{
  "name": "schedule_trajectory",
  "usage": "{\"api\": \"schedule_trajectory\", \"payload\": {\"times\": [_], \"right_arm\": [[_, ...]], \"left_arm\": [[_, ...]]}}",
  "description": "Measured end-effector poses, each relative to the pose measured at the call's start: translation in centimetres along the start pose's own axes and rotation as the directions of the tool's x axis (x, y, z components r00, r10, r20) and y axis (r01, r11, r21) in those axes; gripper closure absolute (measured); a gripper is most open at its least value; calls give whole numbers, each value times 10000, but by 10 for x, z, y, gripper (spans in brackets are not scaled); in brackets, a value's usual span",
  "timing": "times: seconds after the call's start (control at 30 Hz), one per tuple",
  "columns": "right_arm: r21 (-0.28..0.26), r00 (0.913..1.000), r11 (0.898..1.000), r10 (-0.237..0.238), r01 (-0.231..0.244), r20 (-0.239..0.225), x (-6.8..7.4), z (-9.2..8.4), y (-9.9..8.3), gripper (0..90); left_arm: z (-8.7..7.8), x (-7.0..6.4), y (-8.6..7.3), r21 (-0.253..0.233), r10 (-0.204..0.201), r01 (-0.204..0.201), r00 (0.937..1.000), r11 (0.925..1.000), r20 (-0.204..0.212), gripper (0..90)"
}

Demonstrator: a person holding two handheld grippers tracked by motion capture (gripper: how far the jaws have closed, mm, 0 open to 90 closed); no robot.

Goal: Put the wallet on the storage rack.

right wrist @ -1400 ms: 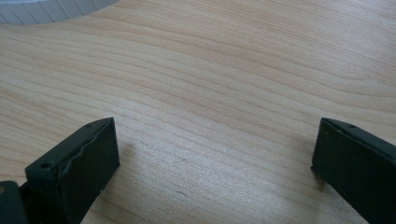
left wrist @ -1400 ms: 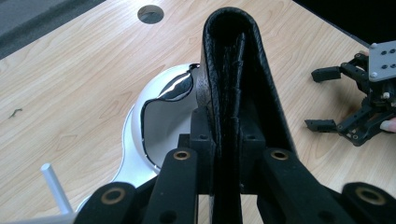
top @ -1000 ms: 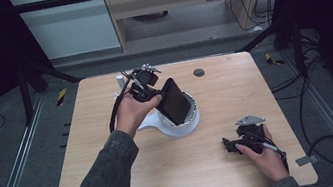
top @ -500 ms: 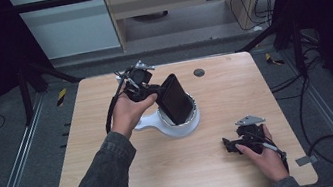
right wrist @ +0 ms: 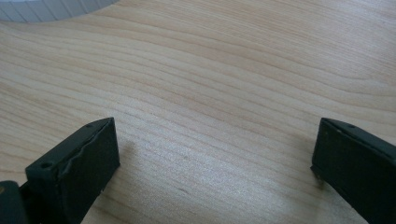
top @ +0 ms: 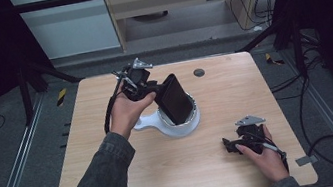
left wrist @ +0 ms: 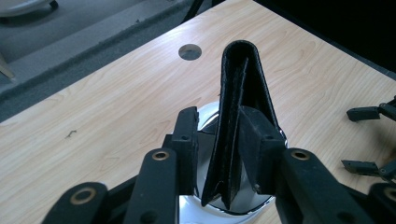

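Observation:
A black folded wallet (top: 174, 100) stands on edge, leaning, in a white bowl (top: 180, 128) at the table's middle. My left gripper (top: 157, 95) reaches it from the far left. In the left gripper view the wallet (left wrist: 243, 93) sits between the jaws. The jaws have just been opening: the left jaw stands off it, with a strip of the bowl (left wrist: 205, 121) showing through the gap, and the right jaw lies against it. My right gripper (top: 228, 145) rests on the table at the near right, open, with bare wood between its fingers (right wrist: 215, 135).
A round dark hole (top: 198, 72) lies in the tabletop behind the bowl. The bowl has a flat white tab (top: 146, 123) on its left side. A black cable trails from the left gripper over the table. Dark floor and rails surround the table.
The left gripper has drawn back slightly toward the far left while the wallet stays leaning in the bowl. The right hand has kept still.

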State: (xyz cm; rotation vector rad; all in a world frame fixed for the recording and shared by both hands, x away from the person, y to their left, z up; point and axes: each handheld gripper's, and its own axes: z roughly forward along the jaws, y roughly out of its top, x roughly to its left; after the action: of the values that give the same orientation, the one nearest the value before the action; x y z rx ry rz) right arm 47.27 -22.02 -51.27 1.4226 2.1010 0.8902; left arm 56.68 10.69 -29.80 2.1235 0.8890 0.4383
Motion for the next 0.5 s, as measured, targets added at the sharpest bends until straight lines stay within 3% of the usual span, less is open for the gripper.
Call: {"api": "schedule_trajectory", "payload": {"times": [0.1,0.27,0.43,0.5], "right_arm": [[-1,10000,10000,-2,2,0,0,0,0,9],[-5,10000,10000,-7,7,0,0,0,0,9],[-3,10000,10000,-3,3,-1,0,0,0,9],[-4,10000,10000,-2,2,-2,0,0,0,9]], "left_arm": [[-8,-3,1,-522,51,-55,10000,9986,-84,564],[-16,-6,0,-845,260,-266,9996,9961,-84,448],[-26,-15,-1,-1142,772,-771,9970,9905,-38,239],[-28,-18,-2,-1207,869,-857,9962,9890,41,216]]}}
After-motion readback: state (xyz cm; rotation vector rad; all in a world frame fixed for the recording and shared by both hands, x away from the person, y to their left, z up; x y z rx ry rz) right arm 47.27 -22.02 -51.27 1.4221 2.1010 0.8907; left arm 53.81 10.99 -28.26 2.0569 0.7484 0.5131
